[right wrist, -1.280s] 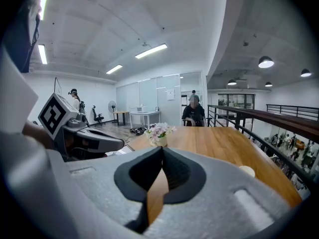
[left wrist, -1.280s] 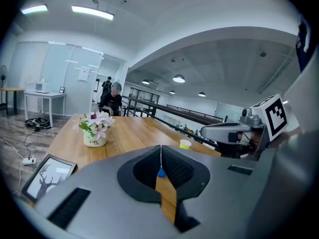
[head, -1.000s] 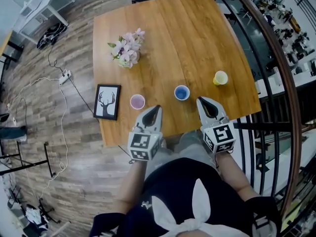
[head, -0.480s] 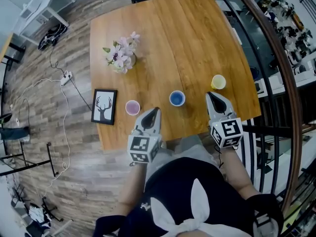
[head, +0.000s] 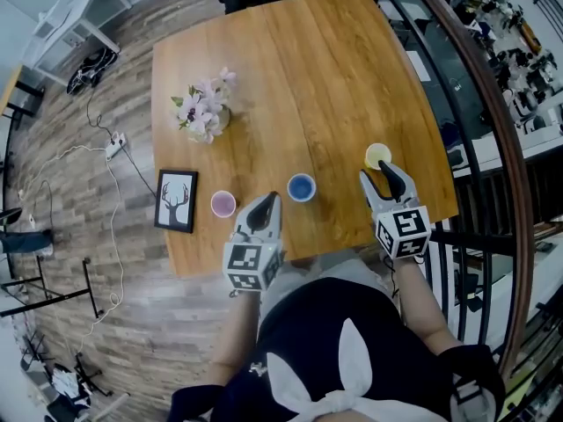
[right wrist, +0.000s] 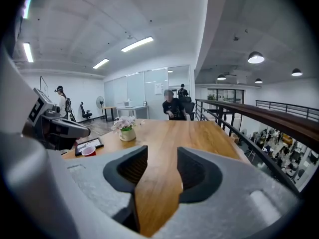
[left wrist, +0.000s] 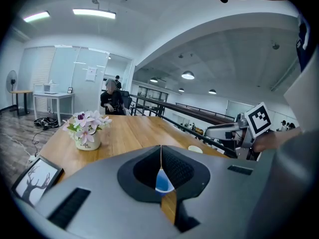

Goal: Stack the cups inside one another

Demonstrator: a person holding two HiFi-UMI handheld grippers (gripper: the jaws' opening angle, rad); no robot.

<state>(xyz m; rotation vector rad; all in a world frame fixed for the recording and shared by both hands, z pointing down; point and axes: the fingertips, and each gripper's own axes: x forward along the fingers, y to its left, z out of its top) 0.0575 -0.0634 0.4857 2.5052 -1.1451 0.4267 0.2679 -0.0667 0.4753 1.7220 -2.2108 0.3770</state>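
Three cups stand in a row near the table's front edge: pink [head: 223, 203], blue [head: 301, 186] and yellow [head: 378, 156]. My left gripper [head: 268, 203] is shut and empty, its tips between the pink and blue cups. In the left gripper view the blue cup [left wrist: 163, 183] shows just beyond the left gripper [left wrist: 160, 149], and the yellow cup [left wrist: 195, 149] stands farther right. My right gripper [head: 385, 173] sits just short of the yellow cup. Its jaws are opening, and in the right gripper view only bare wood lies between the tips of the right gripper [right wrist: 162, 152]. The pink cup [right wrist: 88, 151] appears at the left.
A pot of flowers [head: 201, 113] stands at the table's left, and a framed deer picture [head: 176, 200] lies by the left front corner. The wooden table [head: 308, 77] stretches away beyond the cups. A railing [head: 493, 112] runs along the right.
Both grippers have moved forward over the table's front edge. The right one has drawn close to the yellow cup and its jaws have parted.
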